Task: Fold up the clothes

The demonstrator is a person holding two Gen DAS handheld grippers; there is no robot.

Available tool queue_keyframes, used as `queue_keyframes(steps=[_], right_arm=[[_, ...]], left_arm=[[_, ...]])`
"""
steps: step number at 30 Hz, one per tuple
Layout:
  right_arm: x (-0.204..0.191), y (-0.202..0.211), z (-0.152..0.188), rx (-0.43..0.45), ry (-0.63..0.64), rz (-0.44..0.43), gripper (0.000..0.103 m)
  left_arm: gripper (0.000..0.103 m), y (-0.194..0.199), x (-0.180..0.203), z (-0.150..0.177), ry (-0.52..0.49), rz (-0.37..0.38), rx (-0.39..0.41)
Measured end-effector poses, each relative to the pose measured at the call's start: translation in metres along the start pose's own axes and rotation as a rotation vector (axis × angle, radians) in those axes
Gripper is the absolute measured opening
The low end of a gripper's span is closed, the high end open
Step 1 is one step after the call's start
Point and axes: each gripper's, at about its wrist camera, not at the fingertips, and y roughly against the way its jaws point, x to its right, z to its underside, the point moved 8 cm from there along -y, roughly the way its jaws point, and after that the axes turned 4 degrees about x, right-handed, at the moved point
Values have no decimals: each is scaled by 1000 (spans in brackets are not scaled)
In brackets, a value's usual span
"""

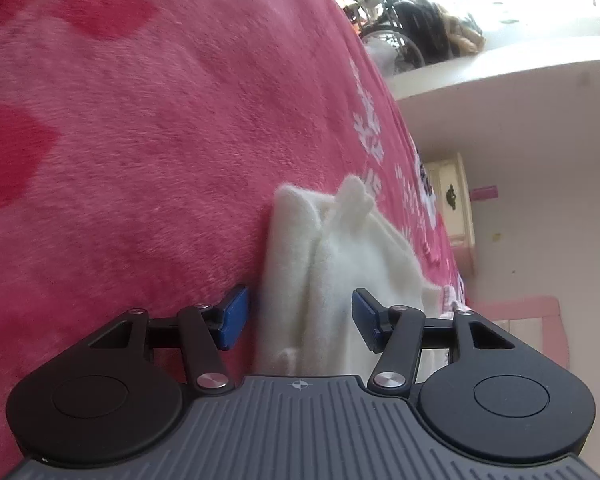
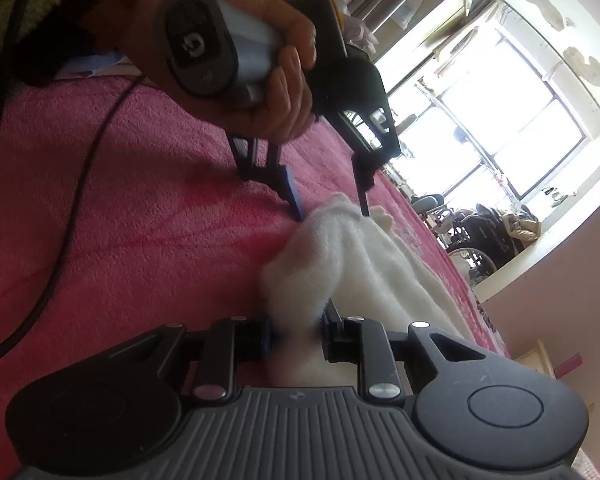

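White fleecy garment (image 2: 356, 252) lies bunched on the pink bed blanket (image 1: 140, 128), one thick edge pinched by the right hand-held gripper (image 2: 296, 330). Farther along the same edge, the left hand-held gripper (image 1: 300, 316) is spread wide, its blue pads (image 1: 234, 312) straddling the cloth without touching it. Risks: the plush fabric could slide out of the right-hand pinch when lifted, or the left could close on only one layer — leaving the fold crooked. No containers are in view, apart from a far cabinet (image 1: 452, 200).
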Motion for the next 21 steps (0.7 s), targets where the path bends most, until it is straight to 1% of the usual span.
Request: queue_keyframes(steps=[5, 6, 7, 8, 9, 10, 11, 12, 13, 14, 15, 16, 17, 21], right_arm=[[1, 3, 2, -3, -13, 21, 24], [2, 4, 3, -4, -15, 25, 26], [2, 5, 3, -5, -18, 29, 34], [2, 5, 4, -5, -20, 33, 39], [2, 6, 4, -6, -23, 37, 47], [3, 5, 5, -8, -28, 36, 50], [3, 4, 5, -11, -34, 32, 50], [3, 2, 6, -14, -40, 28, 49], [3, 1, 7, -17, -46, 24, 49], [3, 3, 6, -15, -55, 20, 48], [4, 7, 3, -11, -66, 16, 40], [5, 11, 1, -7, -76, 12, 28], [6, 16, -1, -2, -87, 8, 22], [9, 32, -10, 14, -128, -8, 18]], left_arm=[[56, -16, 9, -6, -17, 0, -14], [56, -19, 10, -7, -25, -2, -21], [55, -22, 12, -7, -37, -5, -31], [53, -24, 14, -8, -49, -9, -40], [51, -27, 15, -9, -59, -14, -48], [48, -28, 15, -10, -61, -20, -52], [46, -29, 15, -10, -59, -27, -52], [41, -29, 15, -10, -56, -33, -50], [34, -29, 14, -10, -52, -41, -44], [31, -28, 14, -10, -47, -48, -39], [26, -27, 14, -10, -45, -55, -31], [23, -25, 15, -9, -48, -60, -19], [22, -21, 17, -9, -57, -65, -7], [19, -3, 27, -7, -80, -72, 26]])
